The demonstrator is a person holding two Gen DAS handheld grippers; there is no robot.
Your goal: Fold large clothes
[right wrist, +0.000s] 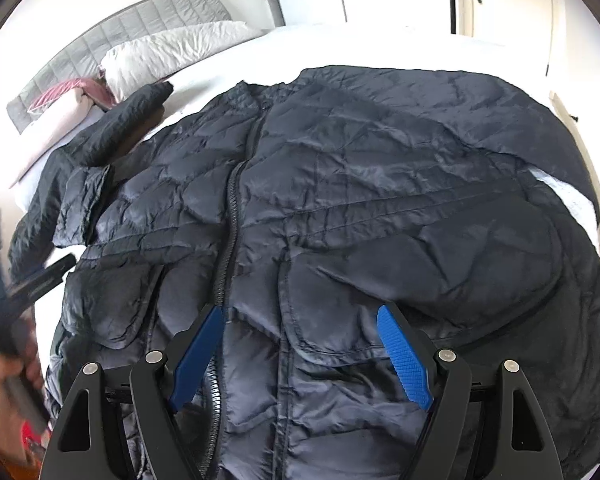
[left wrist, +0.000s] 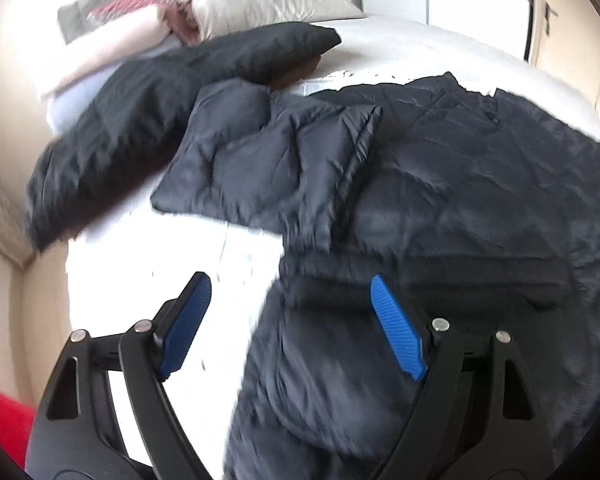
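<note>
Nearest you, your right gripper is hanging with its jaws spread wide and holding nothing, over the zipped front of the dark quilted jacket that is lying flat across the white bed. Your left gripper is also gaping empty, straddling the jacket's edge. Further out, the sleeve is trailing toward the pillows. The slick, puffy fabric is likely to slip from a shallow pinch, and you risk grabbing only the top layer, so the fold drags crooked.
</note>
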